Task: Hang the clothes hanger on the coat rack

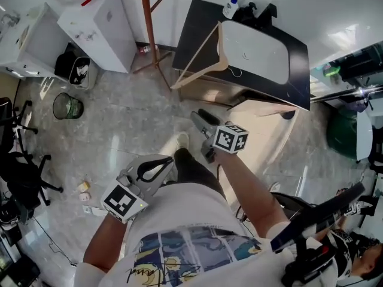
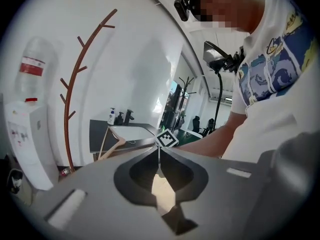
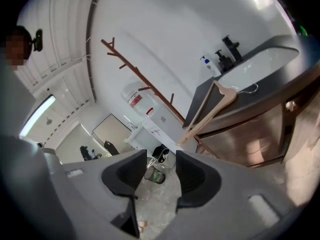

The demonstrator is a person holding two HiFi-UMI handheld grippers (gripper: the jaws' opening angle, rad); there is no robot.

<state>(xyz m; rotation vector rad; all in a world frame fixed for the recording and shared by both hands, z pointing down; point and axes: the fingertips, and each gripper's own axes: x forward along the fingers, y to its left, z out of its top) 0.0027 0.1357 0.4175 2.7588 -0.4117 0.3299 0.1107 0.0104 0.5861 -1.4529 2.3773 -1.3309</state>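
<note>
The coat rack (image 1: pixel 148 23) stands on the floor just left of the dark tabletop (image 1: pixel 297 58), where the wooden hanger (image 1: pixel 223 46) lies, one corner jutting past the edge. The step in hand looks like the reach. The right gripper (image 1: pixel 202 119), jaws parted and empty, points toward the hanger, while the left gripper (image 1: pixel 164 165), jaws clenched on nothing, hangs back. The next move calls for closing on the hanger's frame.
</note>
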